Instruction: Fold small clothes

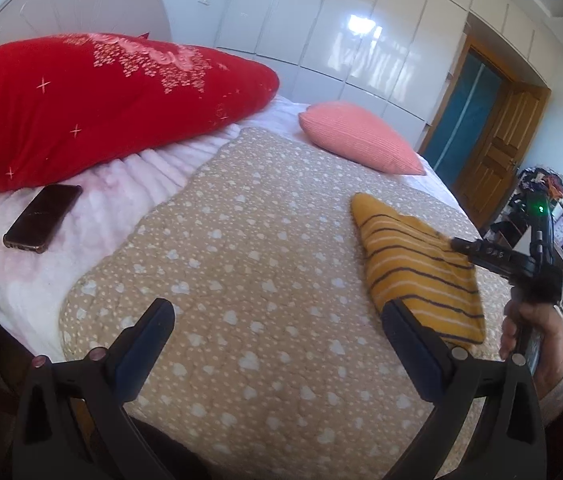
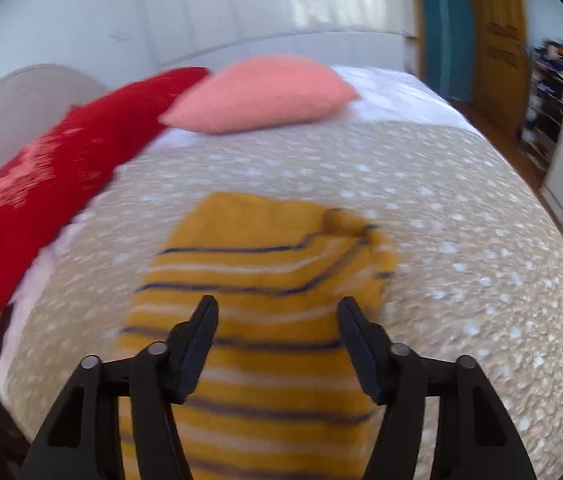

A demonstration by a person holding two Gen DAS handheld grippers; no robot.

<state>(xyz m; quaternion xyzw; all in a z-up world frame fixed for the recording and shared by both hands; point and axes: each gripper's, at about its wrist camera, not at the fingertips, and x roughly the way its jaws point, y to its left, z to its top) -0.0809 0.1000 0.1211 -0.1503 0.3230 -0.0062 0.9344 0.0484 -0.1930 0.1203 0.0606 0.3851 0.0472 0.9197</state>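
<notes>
One garment: folded mustard striped top (image 1: 417, 264), flat on the quilt, toward its right side in the left wrist view, well apart from both pillows.
Garment detail: dark and white stripes; one bunched corner at its far right in the right wrist view; near end cut off by the bottom of that view and partly hidden behind the gripper fingers.
Right gripper (image 2: 277, 308): jaws spread, nothing pinched; it hangs over the top's near half; whether the tips touch the cloth cannot be told, the view is motion-blurred.
Right hand (image 1: 529, 336): wraps the gripper's handle at the right edge of the left wrist view, light cuff and dark red sleeve cut off by the frame.
Left gripper (image 1: 277, 312): jaws spread wide, empty, over bare quilt; its right finger overlaps the top's near corner in view, contact unclear.
Quilt (image 1: 241, 240): tan with white hearts, on a bed (image 1: 93, 184) with a pale pink fleecy cover.
Pillows: red pillow (image 1: 93, 104) at far left, pink pillow (image 1: 357, 136) at the far side.
Phone (image 1: 41, 218): dark, face up on the fleecy cover, just in front of the red pillow.
Background: white wardrobe (image 1: 341, 32), wooden door (image 1: 497, 132); cluttered shelf at right too blurred to read.
</notes>
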